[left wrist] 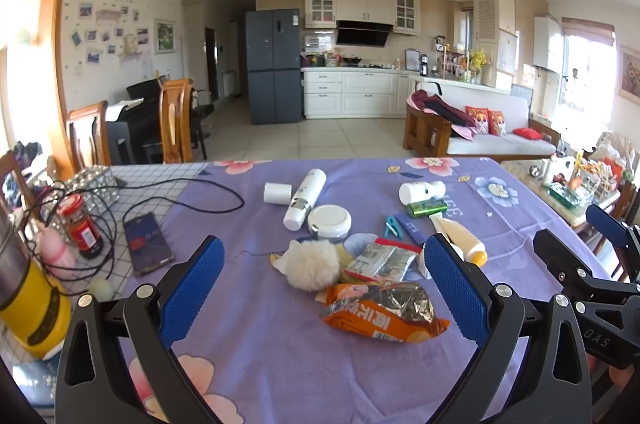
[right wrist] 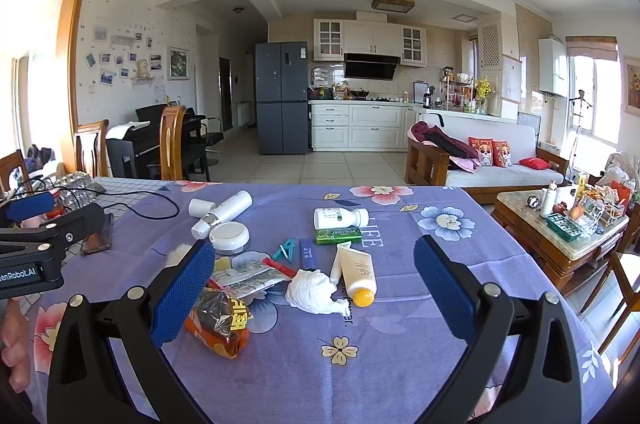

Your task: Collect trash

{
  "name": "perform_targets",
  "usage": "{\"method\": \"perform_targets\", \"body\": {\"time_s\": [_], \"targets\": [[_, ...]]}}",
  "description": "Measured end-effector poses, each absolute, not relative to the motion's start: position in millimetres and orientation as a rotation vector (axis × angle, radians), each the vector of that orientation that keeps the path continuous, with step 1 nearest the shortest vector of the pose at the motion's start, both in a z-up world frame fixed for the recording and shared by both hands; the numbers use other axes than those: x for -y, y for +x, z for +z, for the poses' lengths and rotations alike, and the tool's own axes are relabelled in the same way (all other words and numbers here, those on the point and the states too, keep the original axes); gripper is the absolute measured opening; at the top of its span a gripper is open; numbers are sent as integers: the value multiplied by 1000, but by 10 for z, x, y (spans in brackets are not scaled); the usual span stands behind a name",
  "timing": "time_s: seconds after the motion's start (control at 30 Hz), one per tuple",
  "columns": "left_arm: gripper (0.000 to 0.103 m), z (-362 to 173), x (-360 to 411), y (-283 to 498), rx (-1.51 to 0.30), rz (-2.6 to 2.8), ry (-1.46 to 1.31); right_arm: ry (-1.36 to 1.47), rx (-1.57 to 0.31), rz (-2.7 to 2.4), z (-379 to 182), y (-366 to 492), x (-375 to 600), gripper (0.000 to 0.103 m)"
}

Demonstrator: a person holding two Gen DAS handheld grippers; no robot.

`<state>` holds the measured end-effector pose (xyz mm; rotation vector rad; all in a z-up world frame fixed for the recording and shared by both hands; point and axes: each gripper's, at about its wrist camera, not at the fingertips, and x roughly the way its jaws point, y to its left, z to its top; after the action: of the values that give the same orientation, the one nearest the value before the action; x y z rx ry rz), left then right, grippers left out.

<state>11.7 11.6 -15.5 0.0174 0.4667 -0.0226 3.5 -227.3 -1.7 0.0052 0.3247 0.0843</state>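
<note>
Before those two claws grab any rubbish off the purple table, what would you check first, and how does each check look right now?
1. Left gripper open and empty: ok.
2. Right gripper open and empty: ok.
3. Orange wrapper lies free on the cloth, nearest the left gripper: ok.
4. Crumpled tissue clear to grasp, though close beside the cream tube: ok.
5. Phone and its cable lie off to the left, away from the rubbish: ok.
6. A bin or bag for the rubbish: none in view, cannot tell.
</note>
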Motion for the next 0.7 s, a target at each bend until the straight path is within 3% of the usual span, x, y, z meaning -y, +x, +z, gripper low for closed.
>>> {"method": "perform_targets", "body": {"time_s": [0.7], "targets": [[99,-169,-125,138,-471,-14,18,10,-322,82,19,30,2281,99]]}}
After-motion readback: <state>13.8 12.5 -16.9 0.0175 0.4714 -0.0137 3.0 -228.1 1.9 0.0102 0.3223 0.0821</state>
